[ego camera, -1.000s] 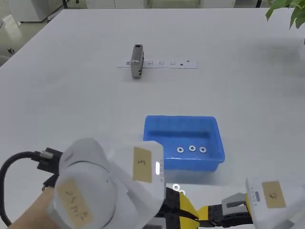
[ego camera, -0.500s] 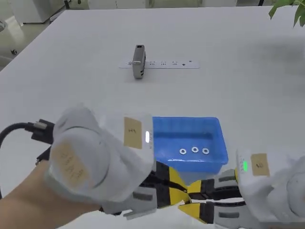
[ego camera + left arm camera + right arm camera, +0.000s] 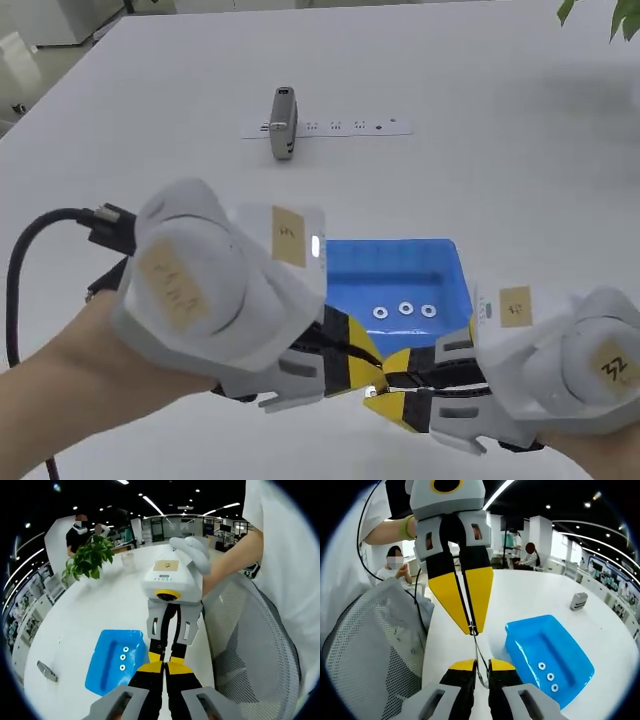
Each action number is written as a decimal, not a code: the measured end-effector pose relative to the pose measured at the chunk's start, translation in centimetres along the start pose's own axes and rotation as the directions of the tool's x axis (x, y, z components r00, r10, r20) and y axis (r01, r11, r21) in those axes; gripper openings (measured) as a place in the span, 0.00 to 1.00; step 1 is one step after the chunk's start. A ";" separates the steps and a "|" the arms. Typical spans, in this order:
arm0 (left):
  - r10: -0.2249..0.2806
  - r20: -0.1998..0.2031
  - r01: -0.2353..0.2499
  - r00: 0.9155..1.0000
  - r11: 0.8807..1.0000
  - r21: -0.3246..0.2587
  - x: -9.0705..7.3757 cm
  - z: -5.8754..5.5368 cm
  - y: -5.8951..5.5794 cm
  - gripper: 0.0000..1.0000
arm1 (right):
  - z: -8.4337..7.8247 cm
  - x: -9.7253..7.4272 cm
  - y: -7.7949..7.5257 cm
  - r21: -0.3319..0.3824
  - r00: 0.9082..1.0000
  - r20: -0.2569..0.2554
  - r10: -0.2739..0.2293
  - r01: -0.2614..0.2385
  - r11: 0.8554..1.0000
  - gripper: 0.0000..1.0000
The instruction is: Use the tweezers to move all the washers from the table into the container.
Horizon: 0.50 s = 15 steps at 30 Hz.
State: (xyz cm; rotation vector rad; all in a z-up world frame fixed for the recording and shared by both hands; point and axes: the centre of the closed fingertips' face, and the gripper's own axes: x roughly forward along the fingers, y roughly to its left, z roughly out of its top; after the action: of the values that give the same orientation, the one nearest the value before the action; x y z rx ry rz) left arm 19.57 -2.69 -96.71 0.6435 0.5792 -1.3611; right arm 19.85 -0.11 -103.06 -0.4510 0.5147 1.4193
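Observation:
The blue container (image 3: pixel 345 258) holds three washers (image 3: pixel 405 310) in a row. In front of it my two grippers meet tip to tip. My left gripper (image 3: pixel 368 372) comes in from the left and my right gripper (image 3: pixel 398 402) from the right. In the right gripper view the thin metal tweezers (image 3: pixel 476 647) run from the left gripper (image 3: pixel 472 629) down into the right gripper (image 3: pixel 481 669). Both pairs of jaws are shut on the tweezers. A small bright spot (image 3: pixel 370 392) under the jaws may be a washer. The container (image 3: pixel 107 665) lies left of my left gripper (image 3: pixel 163 667).
A white power strip (image 3: pixel 340 127) with a grey adapter (image 3: pixel 283 122) lies at the far middle of the table. A black cable (image 3: pixel 40 250) trails off my left gripper. Plant leaves (image 3: pixel 605 15) hang at the far right. A mesh chair (image 3: pixel 250 645) stands behind.
Both grippers have risen and closed in on each other; the right one came in from the right until the jaws met. The loose washers before the container are now covered by the jaws.

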 end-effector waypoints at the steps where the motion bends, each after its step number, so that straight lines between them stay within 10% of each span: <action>1: -0.003 -0.004 0.003 1.000 1.000 0.000 0.1 0.0 0.0 0.00 | -0.1 0.0 0.0 0.004 1.000 0.001 0.001 -0.001 1.000 0.05; 15: -0.055 -0.019 0.054 0.998 0.997 -0.048 0.2 0.3 0.3 0.00 | -0.5 0.2 0.1 0.017 1.000 0.001 0.008 -0.008 1.000 0.05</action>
State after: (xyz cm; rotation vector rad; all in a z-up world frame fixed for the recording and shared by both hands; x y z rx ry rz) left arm 19.92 -2.97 -96.64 0.6074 0.6476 -1.3886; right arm 19.72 -0.21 -103.61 -0.4350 0.5279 1.4220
